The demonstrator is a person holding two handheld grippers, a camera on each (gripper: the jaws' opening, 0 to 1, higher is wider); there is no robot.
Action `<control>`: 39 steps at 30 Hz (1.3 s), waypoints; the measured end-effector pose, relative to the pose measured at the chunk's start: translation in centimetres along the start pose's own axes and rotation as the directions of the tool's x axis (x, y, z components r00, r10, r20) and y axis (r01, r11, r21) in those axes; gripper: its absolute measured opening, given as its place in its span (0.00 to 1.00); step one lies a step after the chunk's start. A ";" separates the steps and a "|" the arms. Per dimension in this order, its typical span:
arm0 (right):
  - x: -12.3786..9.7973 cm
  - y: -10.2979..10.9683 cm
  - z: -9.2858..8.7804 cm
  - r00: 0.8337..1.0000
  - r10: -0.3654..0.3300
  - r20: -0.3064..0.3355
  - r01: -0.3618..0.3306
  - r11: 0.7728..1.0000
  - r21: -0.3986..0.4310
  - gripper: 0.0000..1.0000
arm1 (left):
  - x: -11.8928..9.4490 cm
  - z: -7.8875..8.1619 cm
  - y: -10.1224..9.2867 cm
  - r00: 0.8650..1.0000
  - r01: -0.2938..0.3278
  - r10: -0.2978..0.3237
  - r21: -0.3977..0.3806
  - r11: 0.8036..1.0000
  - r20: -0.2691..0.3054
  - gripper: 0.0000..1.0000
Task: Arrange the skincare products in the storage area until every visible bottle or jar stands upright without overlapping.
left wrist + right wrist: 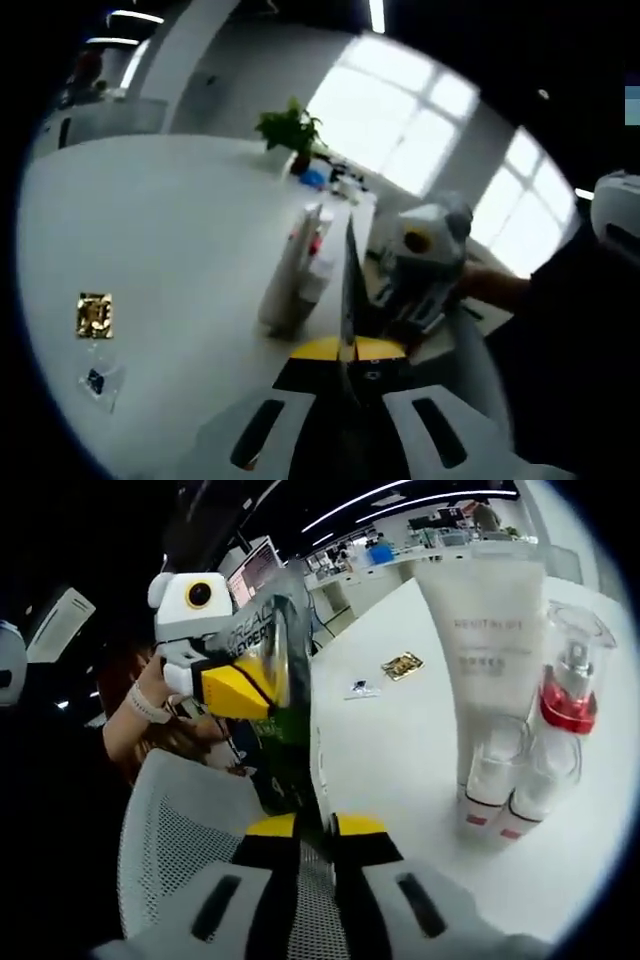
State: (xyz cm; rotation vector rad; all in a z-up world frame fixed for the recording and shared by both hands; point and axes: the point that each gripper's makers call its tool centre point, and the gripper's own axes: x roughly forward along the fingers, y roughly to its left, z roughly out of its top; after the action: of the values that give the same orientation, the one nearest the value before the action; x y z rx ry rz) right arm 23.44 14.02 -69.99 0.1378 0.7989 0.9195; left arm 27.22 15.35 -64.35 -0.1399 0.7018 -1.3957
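A flat clear packet with dark print (281,660) stands edge-on between both grippers; in the left gripper view its thin edge (349,290) rises from my jaws. My left gripper (347,350) is shut on it, and shows from the right gripper view (262,688) with its yellow tip on the packet. My right gripper (315,827) is shut on its lower edge. A white tube (490,640), a clear spray bottle with a red collar (568,695) and two small white bottles (500,790) stand upright close together on the white table (400,750).
A gold sachet (94,315) and a small clear packet (97,382) lie flat on the table (180,230). A potted plant (290,130) stands at the far edge. A grey mesh chair (185,830) and a person's hand (150,705) are beside the table.
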 end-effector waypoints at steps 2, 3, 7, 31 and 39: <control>0.1 0.0 -0.1 1.000 0.002 -0.007 -0.002 1.000 0.000 0.09 | 0.2 -0.1 0.5 1.000 -0.017 0.017 -0.003 1.000 -0.006 0.00; 0.2 -0.1 -0.1 1.000 0.002 -0.012 -0.002 1.000 0.000 0.08 | 0.3 -0.1 0.9 1.000 -0.023 0.023 -0.010 1.000 -0.008 0.00; 0.7 0.0 -0.1 1.000 0.023 -0.020 -0.023 1.000 0.020 0.05 | 0.7 -0.4 2.1 0.999 -0.048 0.047 -0.020 0.999 -0.022 0.00; 3.5 -3.6 -1.8 0.979 -0.117 -0.167 0.098 0.988 -0.119 0.02 | 4.4 -3.5 8.1 0.972 -0.185 0.176 -0.044 0.982 -0.158 0.00; 4.0 -4.5 -2.8 0.960 -0.169 -0.225 0.128 0.974 -0.186 0.02 | 5.4 -4.7 8.5 0.958 -0.192 0.181 -0.030 0.981 -0.220 0.00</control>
State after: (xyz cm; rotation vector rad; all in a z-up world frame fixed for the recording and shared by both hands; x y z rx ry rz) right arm 25.90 13.67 -76.11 -0.1843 0.9362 0.8661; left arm 32.04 13.45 -74.22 0.0393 0.9091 -1.2225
